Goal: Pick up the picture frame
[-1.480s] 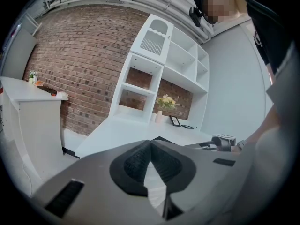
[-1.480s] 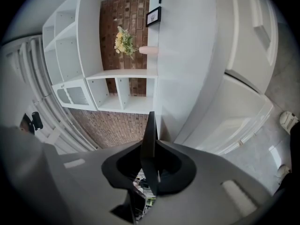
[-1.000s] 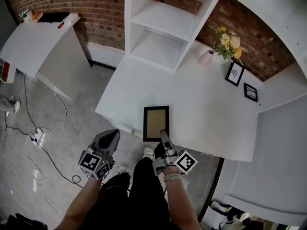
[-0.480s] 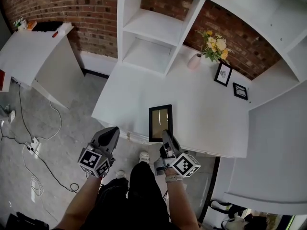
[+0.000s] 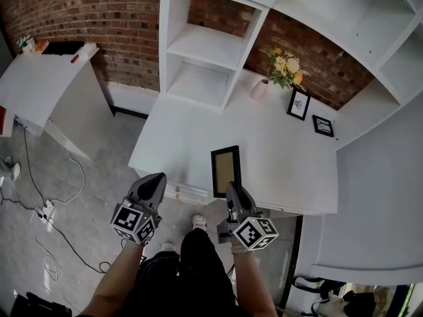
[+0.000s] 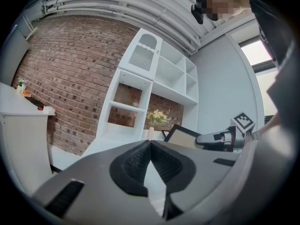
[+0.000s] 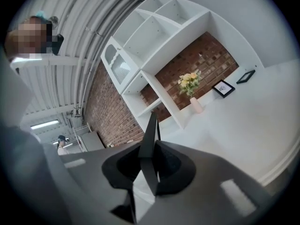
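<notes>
Matt picture frame (image 5: 226,170) (smooth), rough brick wall (image 5: 99,12)

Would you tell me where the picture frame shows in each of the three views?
Head view: frame low centre, in the right gripper.
Left gripper view: frame right of centre.
Right gripper view: frame edge-on between the jaws.
Shared landmark: the flowers.

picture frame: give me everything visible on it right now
The frame is a rectangle with a thin black rim around a blank tan panel; its material cannot be told. The right tongs pinch its near short edge, and their view shows it edge-on between the jaws. It is tilted above the white desk near the front edge, apparently clear of it. Nothing else touches it.
</notes>
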`<state>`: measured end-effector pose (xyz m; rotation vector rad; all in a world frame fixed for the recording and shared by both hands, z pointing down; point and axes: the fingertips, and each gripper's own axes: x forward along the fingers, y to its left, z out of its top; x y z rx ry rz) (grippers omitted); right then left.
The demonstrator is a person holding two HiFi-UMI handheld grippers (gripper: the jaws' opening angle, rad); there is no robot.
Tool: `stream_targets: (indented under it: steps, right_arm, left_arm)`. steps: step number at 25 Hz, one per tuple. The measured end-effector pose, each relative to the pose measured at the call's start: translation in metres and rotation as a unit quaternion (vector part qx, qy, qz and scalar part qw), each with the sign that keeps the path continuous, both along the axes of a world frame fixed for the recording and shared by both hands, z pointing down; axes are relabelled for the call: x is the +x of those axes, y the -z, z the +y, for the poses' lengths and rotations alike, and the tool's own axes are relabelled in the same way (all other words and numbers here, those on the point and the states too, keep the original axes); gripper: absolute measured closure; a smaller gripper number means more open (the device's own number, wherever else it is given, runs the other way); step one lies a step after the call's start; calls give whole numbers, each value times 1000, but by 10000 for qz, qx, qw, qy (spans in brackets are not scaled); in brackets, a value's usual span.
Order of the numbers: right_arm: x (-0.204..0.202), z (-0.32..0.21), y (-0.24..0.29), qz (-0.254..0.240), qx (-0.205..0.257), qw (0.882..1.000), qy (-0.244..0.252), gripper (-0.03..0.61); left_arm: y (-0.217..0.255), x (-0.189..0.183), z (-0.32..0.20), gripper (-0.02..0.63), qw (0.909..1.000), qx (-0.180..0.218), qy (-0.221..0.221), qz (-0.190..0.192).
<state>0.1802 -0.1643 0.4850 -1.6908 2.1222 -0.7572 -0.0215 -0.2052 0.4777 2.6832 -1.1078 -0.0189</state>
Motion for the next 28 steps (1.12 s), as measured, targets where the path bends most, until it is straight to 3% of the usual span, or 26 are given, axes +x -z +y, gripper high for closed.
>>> stream_targets:
  steps: [19,28]
  right_arm:
    - [-12,33,45,969,566,9931,-345,526]
    - [-15,42,57,1141,735,9900,-380,526]
  left_arm:
    - [33,-13,17,615,9992,393,-80,77]
    - [38,-17,23,615,9988,456,-84,127]
